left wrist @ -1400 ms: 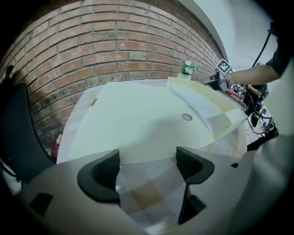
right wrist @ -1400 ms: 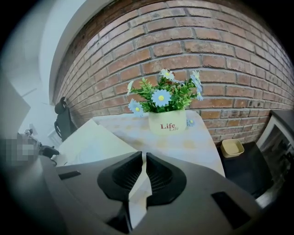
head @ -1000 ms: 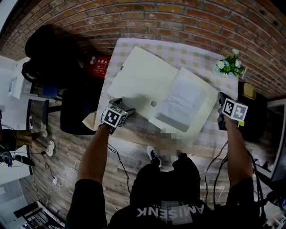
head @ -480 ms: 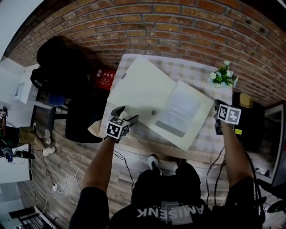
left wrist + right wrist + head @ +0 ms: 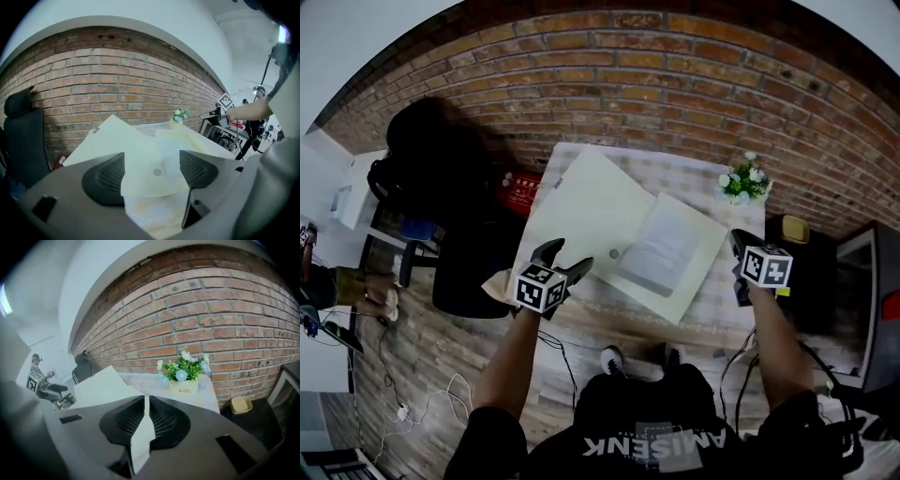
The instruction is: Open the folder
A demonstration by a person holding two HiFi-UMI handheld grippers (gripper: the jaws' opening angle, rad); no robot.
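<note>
The cream folder (image 5: 600, 202) lies open on the checked tablecloth (image 5: 684, 161), left flap spread wide, a stack of papers (image 5: 664, 246) on its right half. A round snap (image 5: 615, 251) sits near the fold. My left gripper (image 5: 569, 255) hovers above the folder's near-left edge, open and empty; the folder (image 5: 140, 150) and snap (image 5: 157, 172) show between its jaws. My right gripper (image 5: 736, 242) hangs just off the folder's right corner, jaws shut to a thin slit (image 5: 144, 401), apparently gripping nothing. The raised left flap (image 5: 101, 383) is visible beyond it.
A pot of flowers (image 5: 741, 181) (image 5: 184, 376) stands at the table's far right corner. A black chair (image 5: 441, 159) and a red item (image 5: 517, 180) sit left of the table, a yellow bowl (image 5: 794, 230) on dark furniture to the right. A brick wall backs the table.
Both grippers have risen away from the table. The left one left the folder's near-left edge. The head view has pulled back; the folder stays open.
</note>
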